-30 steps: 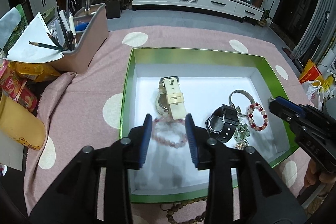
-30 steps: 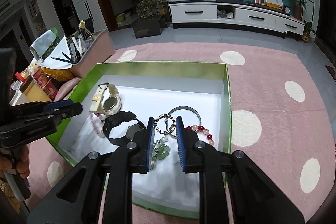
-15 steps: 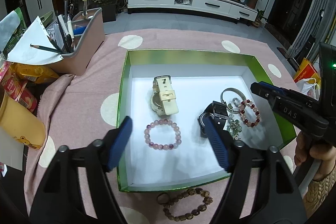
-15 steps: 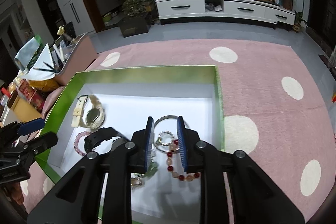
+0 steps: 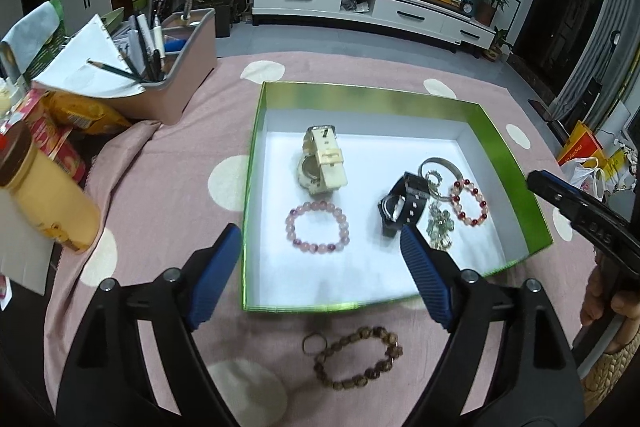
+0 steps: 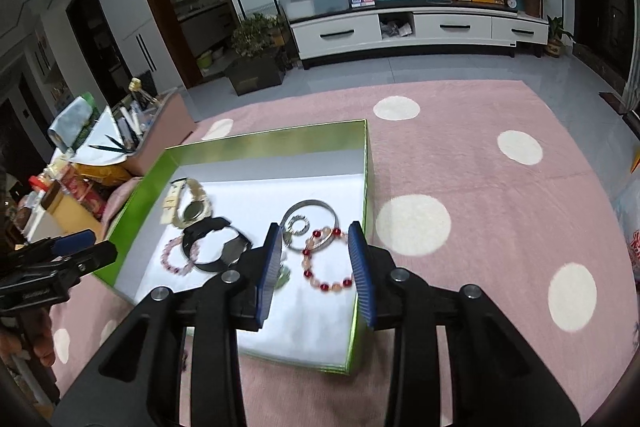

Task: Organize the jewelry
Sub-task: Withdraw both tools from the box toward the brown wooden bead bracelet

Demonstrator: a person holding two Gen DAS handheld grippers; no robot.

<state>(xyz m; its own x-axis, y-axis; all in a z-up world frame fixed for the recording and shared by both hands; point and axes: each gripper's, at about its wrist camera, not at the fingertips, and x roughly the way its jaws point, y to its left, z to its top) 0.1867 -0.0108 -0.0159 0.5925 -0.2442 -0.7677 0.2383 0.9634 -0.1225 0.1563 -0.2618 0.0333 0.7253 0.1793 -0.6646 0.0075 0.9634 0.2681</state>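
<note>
Left gripper is hanging over the near edge of the green box, jaws spread wide and still opening, nothing pinched between them. Pink bead bracelet is lying flat on the white floor of the box, beyond the fingertips and apart from both pads. Cream watch is lying just behind it, in the middle of the box. Black watch is sitting to the right, touching a pile of a silver bangle, a small green charm piece and a red-and-pink bead bracelet. Brown wooden bead bracelet with a small ring is lying outside the box on the pink dotted cloth, just in front of the near wall, between the gripper's arms.

Right gripper is hovering over the right end of the box, jaws partly apart and opening, holding nothing; the red-and-pink bead bracelet is showing in the gap below, pads not pressing it.

Pen holder and a yellow jar are standing off to the left on the cloth.
</note>
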